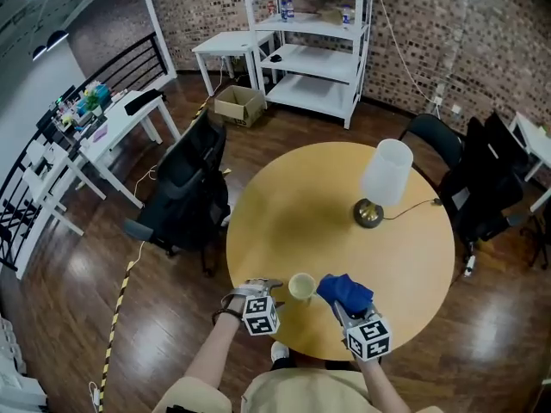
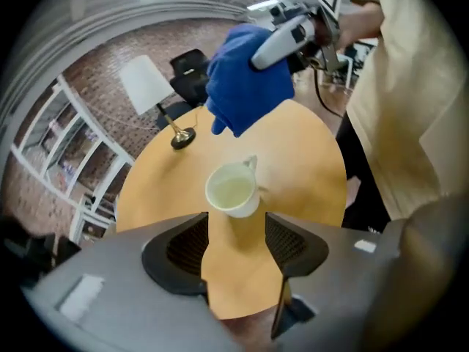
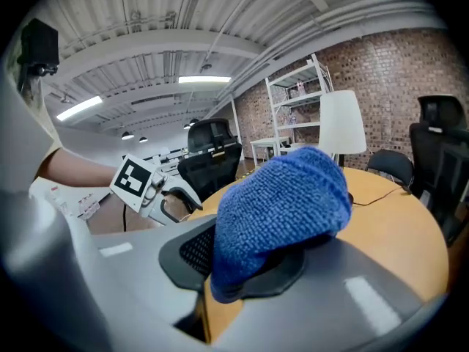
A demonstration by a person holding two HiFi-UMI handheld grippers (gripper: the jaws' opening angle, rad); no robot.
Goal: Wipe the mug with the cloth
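Observation:
A pale cream mug (image 1: 301, 286) stands upright on the round wooden table (image 1: 344, 222), near its front edge. My left gripper (image 1: 261, 286) is just left of it, pointing steeply down. In the left gripper view the jaws (image 2: 236, 233) stand open with bare tabletop between them, and the mug (image 2: 233, 189) sits just beyond the fingertips. My right gripper (image 1: 342, 306) is shut on a bunched blue cloth (image 1: 346, 292), right of the mug. The cloth (image 3: 282, 204) bulges over the jaws (image 3: 249, 255) and hides the mug in that view. The left gripper view shows the cloth (image 2: 249, 79) hanging above the mug.
A table lamp with a white shade (image 1: 386, 175) and brass base (image 1: 368, 213) stands on the far right of the table, its cord trailing right. Black office chairs stand at the left (image 1: 189, 188) and right (image 1: 482, 179). White shelving (image 1: 314, 41) lines the brick wall.

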